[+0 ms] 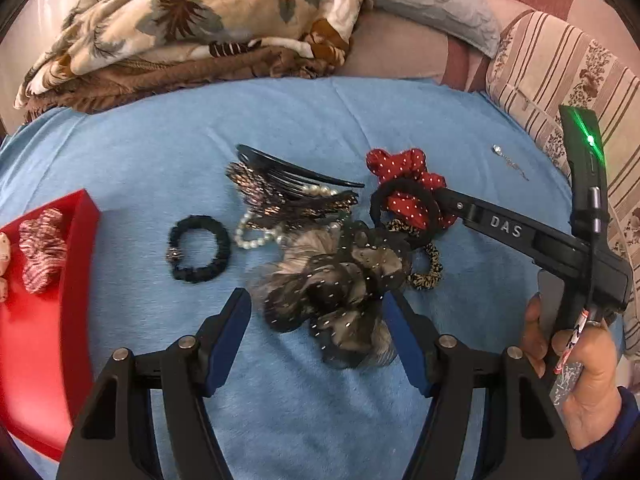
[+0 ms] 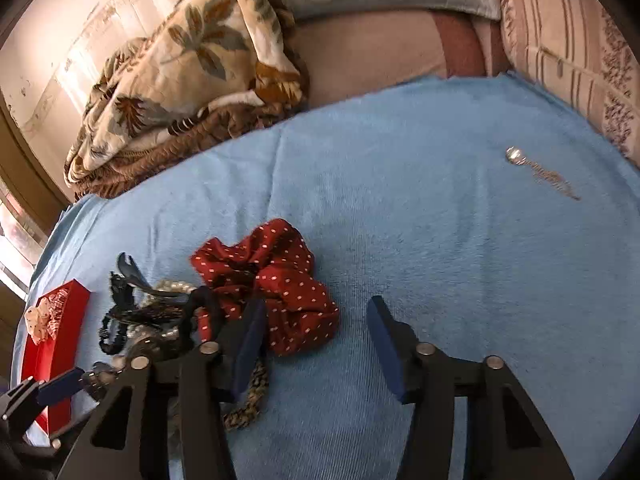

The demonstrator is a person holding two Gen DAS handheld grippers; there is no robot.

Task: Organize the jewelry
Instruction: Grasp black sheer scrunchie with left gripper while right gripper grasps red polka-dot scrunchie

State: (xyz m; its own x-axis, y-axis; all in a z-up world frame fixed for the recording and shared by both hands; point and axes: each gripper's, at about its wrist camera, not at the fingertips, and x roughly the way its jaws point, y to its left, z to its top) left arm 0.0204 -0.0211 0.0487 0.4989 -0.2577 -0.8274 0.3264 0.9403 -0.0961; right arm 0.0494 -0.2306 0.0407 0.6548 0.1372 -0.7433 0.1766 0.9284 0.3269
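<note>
A heap of hair ties and jewelry lies on a blue cloth [image 1: 160, 152]. My left gripper [image 1: 318, 314] is open, its blue pads on either side of a sheer black-and-grey dotted scrunchie [image 1: 332, 288]. My right gripper [image 2: 316, 320] is open over the cloth, and its left finger rests at the edge of a red polka-dot scrunchie [image 2: 272, 276]. In the left wrist view, the right gripper [image 1: 438, 200] reaches in from the right onto that red scrunchie [image 1: 400, 168]. A black scrunchie [image 1: 198, 250], a pearl bracelet [image 1: 256, 236], a black comb [image 1: 296, 172] and a leopard tie [image 1: 428, 272] lie nearby.
A red tray [image 1: 44, 340] at the left holds a striped scrunchie [image 1: 42, 256]. A small silver pendant on a chain [image 2: 536, 170] lies alone at the far right. A floral blanket [image 1: 180, 20] and striped pillows [image 1: 560, 72] border the cloth behind.
</note>
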